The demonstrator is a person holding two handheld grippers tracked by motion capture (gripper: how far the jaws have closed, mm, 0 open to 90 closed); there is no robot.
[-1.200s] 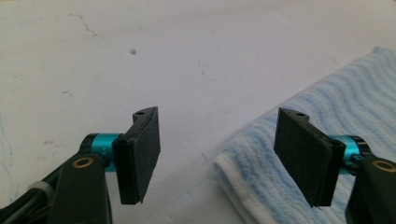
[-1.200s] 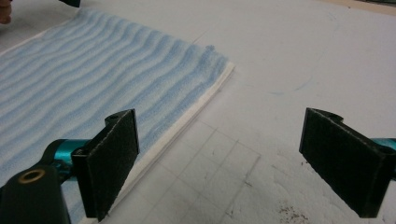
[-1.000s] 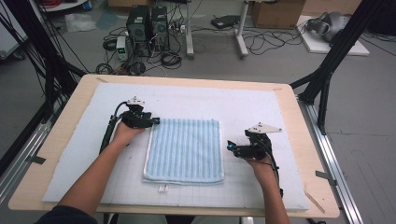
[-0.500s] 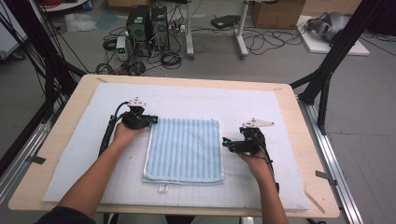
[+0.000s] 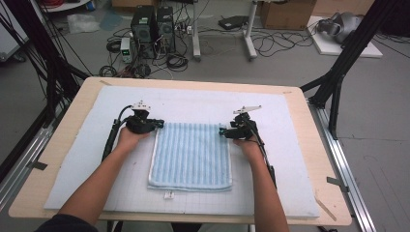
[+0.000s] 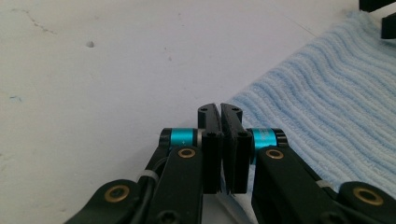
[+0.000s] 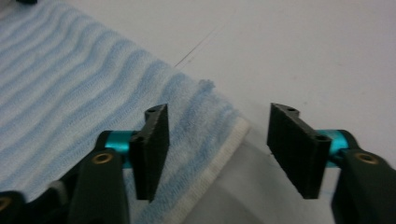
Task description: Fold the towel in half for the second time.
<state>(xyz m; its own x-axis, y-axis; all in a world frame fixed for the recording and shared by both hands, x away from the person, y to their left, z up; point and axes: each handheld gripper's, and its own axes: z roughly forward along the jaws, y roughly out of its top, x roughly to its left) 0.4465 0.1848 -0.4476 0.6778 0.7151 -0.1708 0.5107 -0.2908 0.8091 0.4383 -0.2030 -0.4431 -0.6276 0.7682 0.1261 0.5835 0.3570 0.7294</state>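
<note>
A light blue striped towel (image 5: pixel 191 154) lies flat, folded, in the middle of the white mat (image 5: pixel 290 159). My left gripper (image 5: pixel 157 124) rests at the towel's far left corner. In the left gripper view the left gripper (image 6: pixel 220 109) is shut, with the towel (image 6: pixel 322 98) edge running in behind its right jaw and a pale strip of hem below. My right gripper (image 5: pixel 223 131) is at the far right corner. It (image 7: pixel 217 149) stands open, one jaw over the towel (image 7: pixel 70 88) and its white hem, the other over bare mat.
The mat covers a wooden table (image 5: pixel 319 145) with edges on all sides. Beyond the far edge, computer towers (image 5: pixel 152 24) and cables sit on the floor. A black frame leg (image 5: pixel 338 82) stands at the table's right.
My right gripper has moved away from me and leftward, from beside the towel's right edge to its far right corner. The left gripper has stayed at the far left corner.
</note>
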